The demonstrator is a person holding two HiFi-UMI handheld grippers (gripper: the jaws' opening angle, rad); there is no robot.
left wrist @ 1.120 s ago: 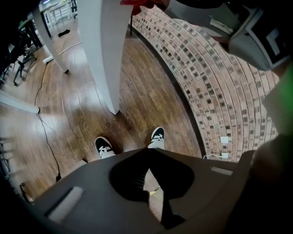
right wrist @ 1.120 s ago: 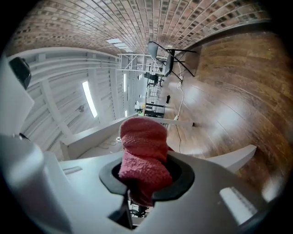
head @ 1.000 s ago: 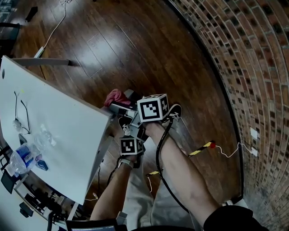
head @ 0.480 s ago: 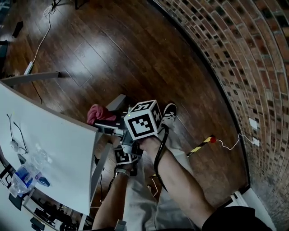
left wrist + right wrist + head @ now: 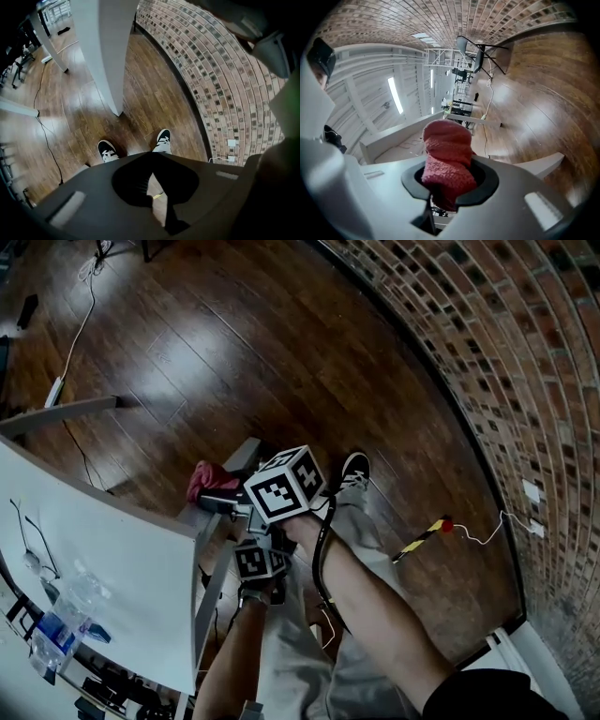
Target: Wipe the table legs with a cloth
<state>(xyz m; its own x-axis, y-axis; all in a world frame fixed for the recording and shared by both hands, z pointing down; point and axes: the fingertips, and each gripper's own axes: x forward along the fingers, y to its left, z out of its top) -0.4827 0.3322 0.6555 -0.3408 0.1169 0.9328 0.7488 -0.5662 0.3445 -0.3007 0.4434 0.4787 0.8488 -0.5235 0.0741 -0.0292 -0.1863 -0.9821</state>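
Both bare forearms reach up from the bottom edge to the middle of the head view, the right forearm (image 5: 375, 615) coming from the lower right and the left forearm (image 5: 230, 652) beside it. The right gripper (image 5: 225, 500) sits just above the left gripper (image 5: 255, 559), clamped on a red cloth (image 5: 208, 479). The left gripper's jaws are pressed together, nothing between them.

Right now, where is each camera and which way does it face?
Head view: on head, steeply down at table and floor; forearms show.
Left gripper view: on left gripper, down at table leg, floor; shut jaws, shoes.
Right gripper view: on right gripper, across the room; jaws on cloth.
Shared: cloth, in head and right gripper views.
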